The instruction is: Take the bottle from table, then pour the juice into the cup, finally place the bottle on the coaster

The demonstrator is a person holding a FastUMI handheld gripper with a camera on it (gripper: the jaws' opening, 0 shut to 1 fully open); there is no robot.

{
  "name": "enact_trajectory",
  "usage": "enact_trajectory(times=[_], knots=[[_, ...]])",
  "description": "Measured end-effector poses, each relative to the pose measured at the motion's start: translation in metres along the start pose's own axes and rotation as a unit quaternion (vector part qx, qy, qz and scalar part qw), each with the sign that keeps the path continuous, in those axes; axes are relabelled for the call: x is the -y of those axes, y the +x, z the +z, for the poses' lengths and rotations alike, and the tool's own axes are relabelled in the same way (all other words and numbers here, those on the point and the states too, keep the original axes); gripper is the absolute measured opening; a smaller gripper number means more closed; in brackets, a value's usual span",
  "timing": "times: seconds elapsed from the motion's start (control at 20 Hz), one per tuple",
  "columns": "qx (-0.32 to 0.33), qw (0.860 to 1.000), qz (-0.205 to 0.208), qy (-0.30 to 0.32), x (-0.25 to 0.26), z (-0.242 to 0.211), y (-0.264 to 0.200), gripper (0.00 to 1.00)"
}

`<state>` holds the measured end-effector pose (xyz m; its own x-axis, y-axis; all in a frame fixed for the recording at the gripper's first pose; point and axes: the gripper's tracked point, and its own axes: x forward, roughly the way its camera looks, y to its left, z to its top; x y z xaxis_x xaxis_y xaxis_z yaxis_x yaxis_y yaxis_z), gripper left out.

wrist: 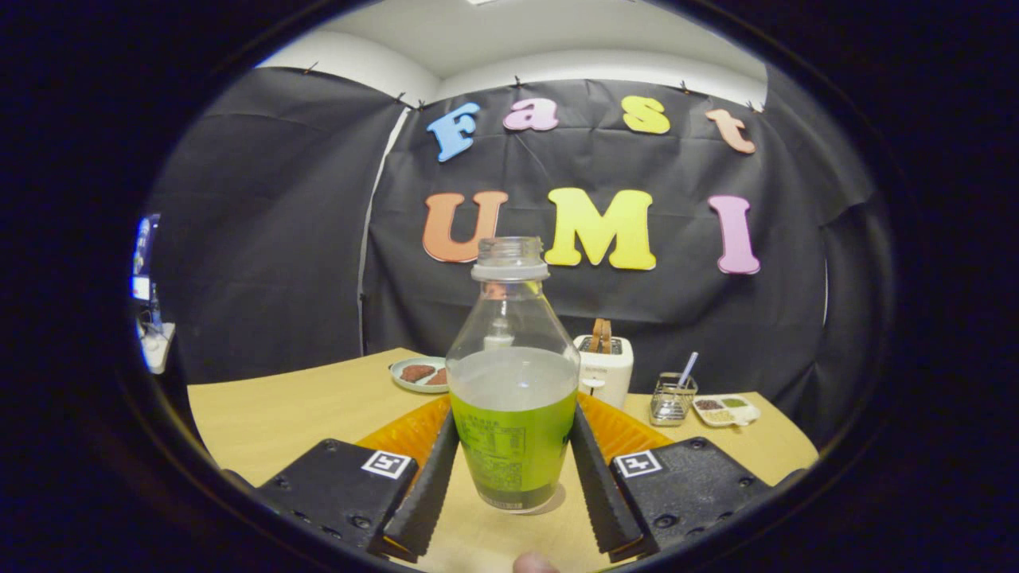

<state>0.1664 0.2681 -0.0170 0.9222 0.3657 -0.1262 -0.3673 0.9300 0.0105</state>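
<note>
A clear plastic bottle (513,374) with no cap stands upright on the wooden table (279,414), its base between my two fingers. Green juice fills about its lower half, behind a green label. My gripper (514,422) is shut on the bottle: the left finger (434,485) and the right finger (597,477) each lie against a side of its labelled body. An orange ribbed coaster (402,434) lies flat just beyond the fingers, showing on both sides of the bottle, which hides its middle.
Further back stand a white toaster (609,368) with a slice of bread in it, a small plate (415,374) with brown pieces, a wire holder (671,398) with a utensil and a small divided dish (726,409). The table's edge runs along the right.
</note>
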Motion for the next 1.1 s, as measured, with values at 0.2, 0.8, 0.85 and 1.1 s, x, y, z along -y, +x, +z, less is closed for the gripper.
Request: enact_trajectory(times=[0.2, 0.8, 0.85, 1.1], knots=[[-0.02, 0.999, -0.01, 0.024, 0.011, -0.022, 0.032, 0.78], [-0.075, 0.997, -0.019, 0.016, 0.024, -0.075, 0.082, 0.79], [-0.073, 0.997, -0.02, 0.014, 0.025, -0.074, 0.083, 0.79], [-0.078, 0.997, -0.018, 0.02, 0.024, -0.082, 0.087, 0.8]])
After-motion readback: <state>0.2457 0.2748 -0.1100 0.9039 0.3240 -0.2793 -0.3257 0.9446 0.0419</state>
